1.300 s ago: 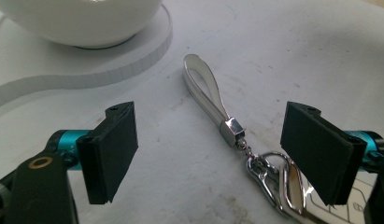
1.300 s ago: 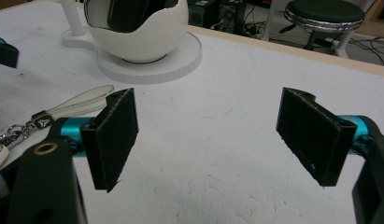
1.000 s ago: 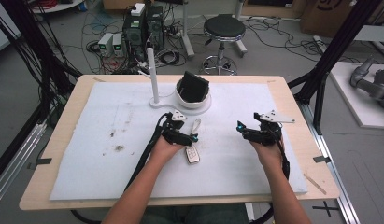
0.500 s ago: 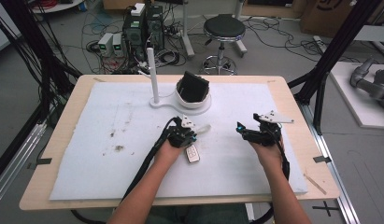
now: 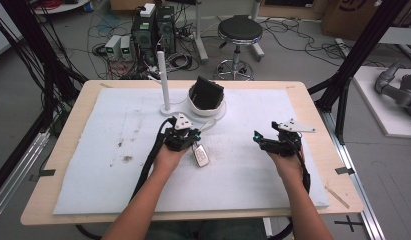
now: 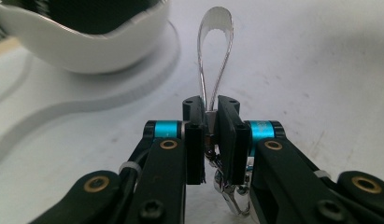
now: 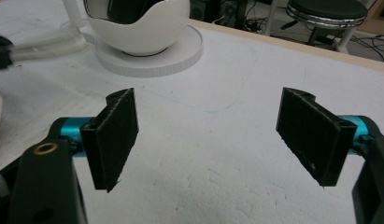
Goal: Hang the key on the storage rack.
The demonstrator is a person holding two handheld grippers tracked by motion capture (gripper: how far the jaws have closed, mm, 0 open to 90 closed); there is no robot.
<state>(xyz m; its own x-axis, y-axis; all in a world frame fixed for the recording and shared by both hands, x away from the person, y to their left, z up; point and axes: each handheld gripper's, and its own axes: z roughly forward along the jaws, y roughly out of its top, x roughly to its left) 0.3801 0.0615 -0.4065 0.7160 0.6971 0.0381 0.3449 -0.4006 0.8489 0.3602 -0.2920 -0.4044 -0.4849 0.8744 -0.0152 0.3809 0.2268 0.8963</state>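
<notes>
My left gripper (image 6: 210, 105) is shut on the base of a thin silver loop (image 6: 216, 16) that stands up between its pads, with a metal clasp (image 6: 228, 198) hanging below. From above, the left gripper (image 5: 192, 135) is at the table's middle. A white key fob (image 5: 200, 156) lies just right of the hand, joined to that loop. My right gripper (image 7: 208, 126) stands open with nothing between its pads; it hovers over the white mat (image 5: 103, 150) at the right (image 5: 260, 140).
A white bowl-shaped holder (image 5: 207, 106) with a black object inside sits on a round white base beyond the left gripper, beside an upright white post (image 5: 164, 80). The same holder (image 7: 143, 32) lies ahead-left of the right gripper. Dark stains (image 5: 127, 159) mark the mat's left.
The left hand has lifted slightly with the loop pinched, and the key fob has shifted a little away from the table's front edge. The right hand has stayed put.
</notes>
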